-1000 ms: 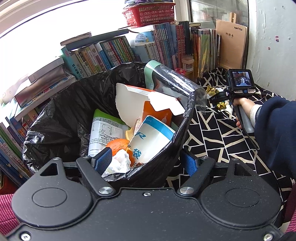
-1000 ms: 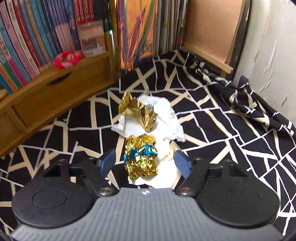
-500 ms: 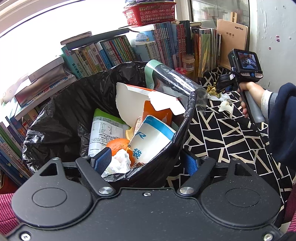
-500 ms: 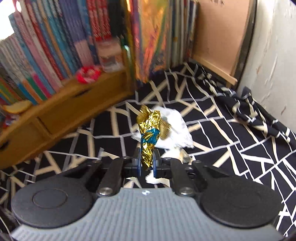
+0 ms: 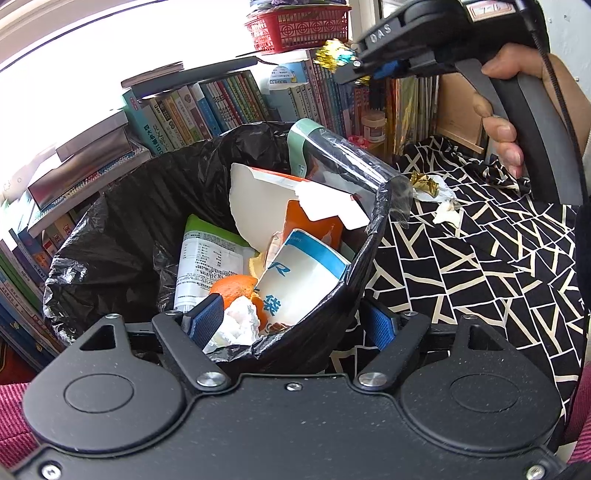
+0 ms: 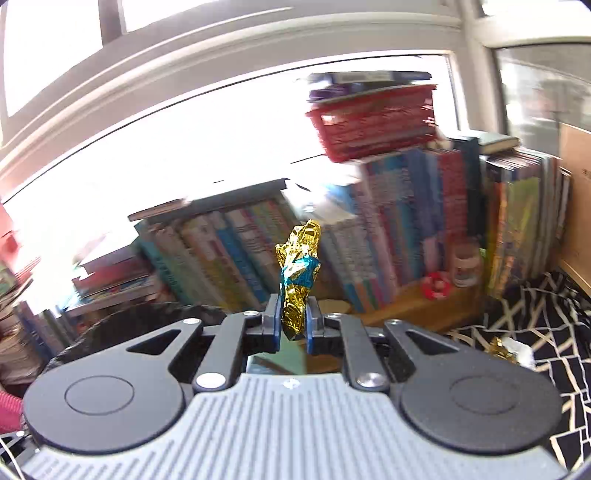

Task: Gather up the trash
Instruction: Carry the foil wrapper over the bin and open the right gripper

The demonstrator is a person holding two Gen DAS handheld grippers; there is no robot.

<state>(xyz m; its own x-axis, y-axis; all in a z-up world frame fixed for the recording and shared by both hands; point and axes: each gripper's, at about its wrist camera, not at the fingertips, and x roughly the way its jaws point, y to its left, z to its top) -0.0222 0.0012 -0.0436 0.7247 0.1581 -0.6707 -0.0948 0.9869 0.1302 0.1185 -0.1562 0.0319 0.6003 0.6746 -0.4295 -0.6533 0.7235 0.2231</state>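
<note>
A bin lined with a black bag [image 5: 129, 221] holds cartons, orange peel and paper. My left gripper [image 5: 293, 325] straddles its near rim, one blue pad inside and one outside, gripping the bag-covered edge. My right gripper [image 6: 293, 321] is shut on a crumpled gold and blue foil wrapper [image 6: 299, 273], which sticks up from between the pads. In the left wrist view the right gripper [image 5: 354, 64] is high above the bin's far right side in a person's hand, with the foil wrapper [image 5: 334, 55] at its tip.
A second gold foil wrapper [image 5: 424, 181] and white tissue scraps [image 5: 447, 210] lie on the black-and-white patterned cloth [image 5: 480, 277] right of the bin. Rows of books [image 5: 221, 107] and a red basket [image 5: 299, 27] stand behind. A white wall is at far right.
My right gripper closed on the gold and blue wrapper, lifted it off the cloth and swung it up and left toward the bin. The left gripper and bin stayed still.
</note>
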